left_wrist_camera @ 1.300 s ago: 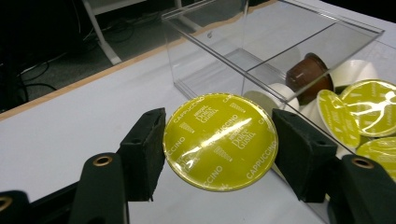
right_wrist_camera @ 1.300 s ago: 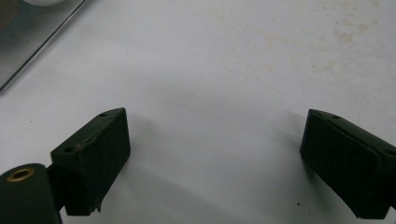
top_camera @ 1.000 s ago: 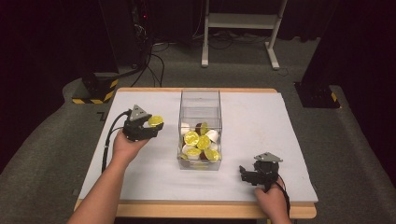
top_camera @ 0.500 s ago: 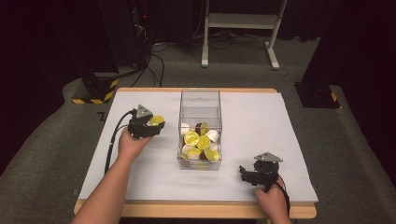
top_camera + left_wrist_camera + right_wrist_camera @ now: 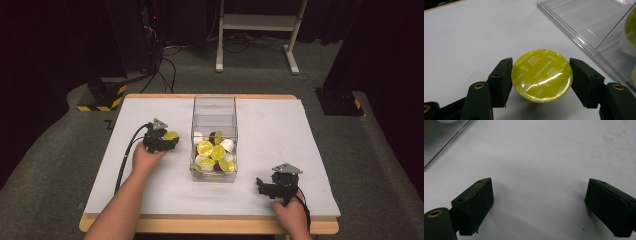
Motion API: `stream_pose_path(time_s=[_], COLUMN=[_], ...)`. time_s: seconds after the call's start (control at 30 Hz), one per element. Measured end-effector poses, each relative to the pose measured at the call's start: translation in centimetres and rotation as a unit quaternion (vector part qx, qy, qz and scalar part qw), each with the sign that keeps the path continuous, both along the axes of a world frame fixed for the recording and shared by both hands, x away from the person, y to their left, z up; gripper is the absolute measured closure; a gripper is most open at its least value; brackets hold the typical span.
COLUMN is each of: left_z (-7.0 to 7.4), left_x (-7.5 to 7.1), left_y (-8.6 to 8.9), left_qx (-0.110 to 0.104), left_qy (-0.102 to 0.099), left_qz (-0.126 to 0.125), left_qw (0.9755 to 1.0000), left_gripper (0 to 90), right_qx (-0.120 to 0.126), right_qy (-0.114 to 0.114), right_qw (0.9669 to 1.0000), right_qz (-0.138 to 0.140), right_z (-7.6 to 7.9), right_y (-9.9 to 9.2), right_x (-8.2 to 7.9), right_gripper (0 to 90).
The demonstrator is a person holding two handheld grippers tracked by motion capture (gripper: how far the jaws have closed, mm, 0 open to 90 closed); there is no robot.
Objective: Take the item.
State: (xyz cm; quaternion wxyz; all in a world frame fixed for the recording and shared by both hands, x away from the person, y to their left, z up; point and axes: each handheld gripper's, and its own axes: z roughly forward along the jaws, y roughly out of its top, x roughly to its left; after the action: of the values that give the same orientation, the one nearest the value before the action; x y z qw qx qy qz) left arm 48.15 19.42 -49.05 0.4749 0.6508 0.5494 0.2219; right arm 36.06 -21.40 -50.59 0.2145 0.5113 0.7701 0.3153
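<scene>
1. The left tongs (image 5: 541, 76) are clamped on a yellow coffee capsule (image 5: 542, 75), one pad on each side of its rim.
2. The capsule sits low over the white counter (image 5: 150, 190) — just left of the clear box (image 5: 214, 117) of capsules.
3. The right tongs (image 5: 539, 207) gape wide over bare counter, nothing between them.

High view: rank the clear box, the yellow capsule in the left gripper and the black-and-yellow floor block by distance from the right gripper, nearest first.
1. Clear box, on the table just left of the right gripper.
2. Yellow capsule, beyond the box, held in the left gripper.
3. Black-and-yellow floor block, off the table's far left corner.
</scene>
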Motion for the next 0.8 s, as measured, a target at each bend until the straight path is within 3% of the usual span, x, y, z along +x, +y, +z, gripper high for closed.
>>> stream_pose_path(time_s=[0.2,0.53,0.67,0.8], left_z=[-0.44,-0.42,-0.23,0.04], left_x=[0.18,0.19,0.11,0.02], left_y=[0.03,0.17,0.23,0.31], left_qx=[-0.006,-0.007,-0.004,-0.014], left_qy=[-0.003,0.006,0.014,0.015], left_qz=[0.012,0.01,0.005,0.01], left_qw=[0.9999,0.9999,0.9999,0.9998], left_gripper=[37.9,37.4,31.6,27.4], right_qx=[0.0,0.0,0.0,0.0], right_qy=[0.0,-0.001,-0.001,-0.001], right_qw=[1.0,1.0,1.0,1.0], right_qz=[0.0,0.0,0.0,0.0], right_z=[0.0,-0.01,-0.01,-0.01], right_y=[0.0,0.01,0.01,0.01], right_x=[0.0,0.0,0.0,0.0], right_gripper=[8.3,8.4,8.4,8.4])
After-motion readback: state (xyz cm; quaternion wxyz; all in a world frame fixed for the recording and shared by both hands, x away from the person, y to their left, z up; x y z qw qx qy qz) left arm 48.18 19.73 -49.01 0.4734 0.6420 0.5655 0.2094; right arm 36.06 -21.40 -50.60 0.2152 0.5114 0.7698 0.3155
